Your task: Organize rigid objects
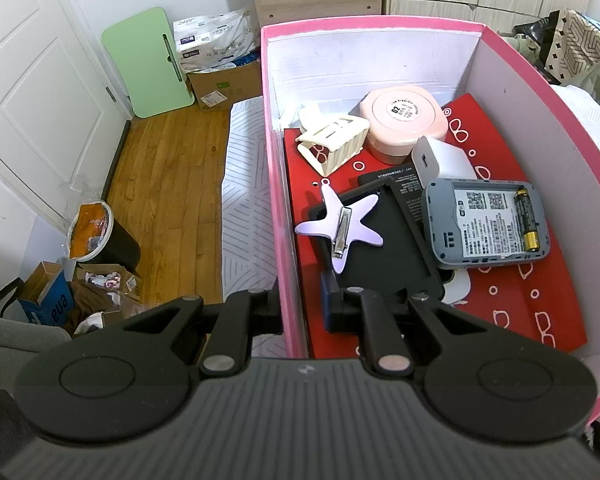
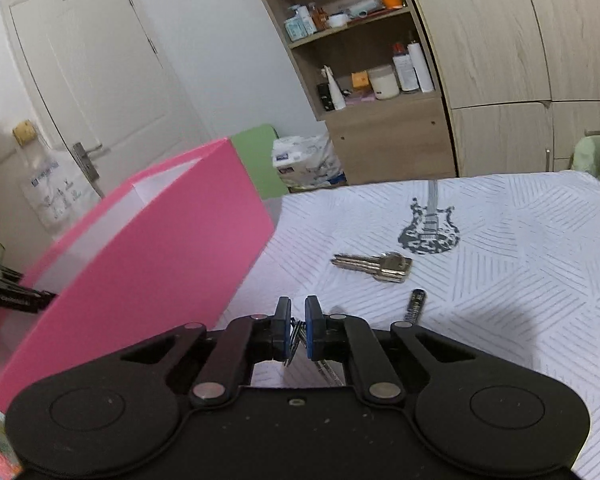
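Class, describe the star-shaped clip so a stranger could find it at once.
Look inside the pink box, on its red floor. Near the left wall, on a black tray, lies the star clip. It alone is pale lilac, five-armed, with a metal clasp across its middle.
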Demonstrator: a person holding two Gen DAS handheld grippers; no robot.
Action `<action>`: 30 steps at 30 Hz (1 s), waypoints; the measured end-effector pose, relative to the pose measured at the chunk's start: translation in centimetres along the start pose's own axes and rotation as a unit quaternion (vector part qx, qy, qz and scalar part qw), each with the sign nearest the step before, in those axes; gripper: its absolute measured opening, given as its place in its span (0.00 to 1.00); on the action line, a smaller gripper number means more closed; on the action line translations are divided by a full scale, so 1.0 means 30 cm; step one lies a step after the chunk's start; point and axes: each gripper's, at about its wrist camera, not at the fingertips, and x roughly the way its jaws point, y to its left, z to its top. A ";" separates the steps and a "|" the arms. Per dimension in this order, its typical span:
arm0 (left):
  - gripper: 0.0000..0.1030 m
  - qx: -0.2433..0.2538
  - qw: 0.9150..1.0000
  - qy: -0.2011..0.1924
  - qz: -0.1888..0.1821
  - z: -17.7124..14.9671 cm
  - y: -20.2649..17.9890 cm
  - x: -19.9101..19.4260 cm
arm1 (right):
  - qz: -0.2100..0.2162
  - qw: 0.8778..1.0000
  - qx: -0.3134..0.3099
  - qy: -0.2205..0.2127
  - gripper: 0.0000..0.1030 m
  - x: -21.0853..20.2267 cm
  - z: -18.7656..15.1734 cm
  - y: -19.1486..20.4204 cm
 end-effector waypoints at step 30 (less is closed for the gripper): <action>0.13 -0.001 1.000 -0.006 -0.003 -0.002 0.005 -0.001 | 0.106 0.990 -0.084 -0.048 0.09 -0.210 0.293 0.241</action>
